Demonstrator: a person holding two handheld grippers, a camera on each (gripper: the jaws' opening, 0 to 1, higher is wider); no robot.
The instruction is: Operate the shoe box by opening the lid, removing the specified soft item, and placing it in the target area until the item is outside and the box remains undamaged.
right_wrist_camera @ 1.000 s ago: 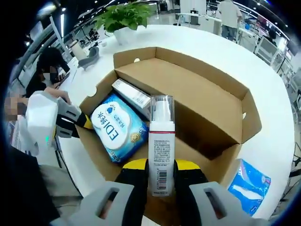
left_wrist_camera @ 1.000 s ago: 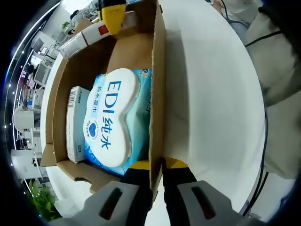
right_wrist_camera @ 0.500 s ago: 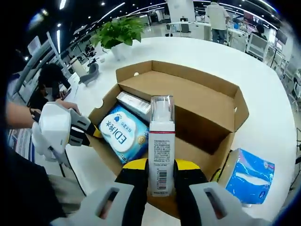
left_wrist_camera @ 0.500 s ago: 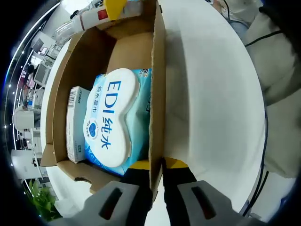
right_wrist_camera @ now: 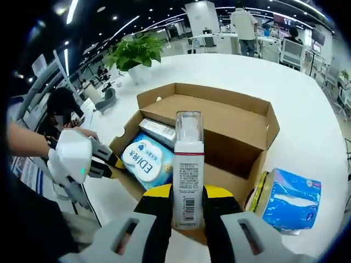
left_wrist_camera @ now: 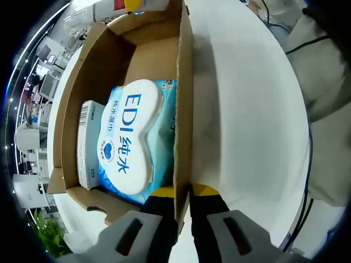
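The left gripper (left_wrist_camera: 184, 192) is clamped on the near side wall of the shoe box (left_wrist_camera: 184, 82), one jaw inside and one outside the cardboard, which steadies the open box on the white worktop (left_wrist_camera: 247, 109). In the right gripper view the same gripper (right_wrist_camera: 112, 160) shows at the box's left wall, with a person's hand behind it. Inside the box lie a soft blue wipes pack (left_wrist_camera: 131, 137) printed "EDI" and, just beside it, a small white carton (left_wrist_camera: 88, 145); the lid (right_wrist_camera: 216, 118) stands folded back.

The right gripper (right_wrist_camera: 186, 205) is closed on a white pump bottle (right_wrist_camera: 188, 170) with a clear cap, held upright above the near edge of the box (right_wrist_camera: 219, 164), clear of the contents. To the right of the box, on the worktop (right_wrist_camera: 296, 109), rests a blue tissue pack (right_wrist_camera: 290, 200), already outside. A potted plant (right_wrist_camera: 134, 52) stands at the far edge.

Judging from this, the lid step is done and the removal step is in hand: the bottle is out of the box but not yet set down. Which item the task means by soft cannot be told from the pictures. The next move likely calls for carrying the bottle sideways past the box rim without knocking the wall, lowering it upright onto bare worktop, and opening the jaws only once its base is seated, while the left gripper holds the wall gently enough not to crease it.
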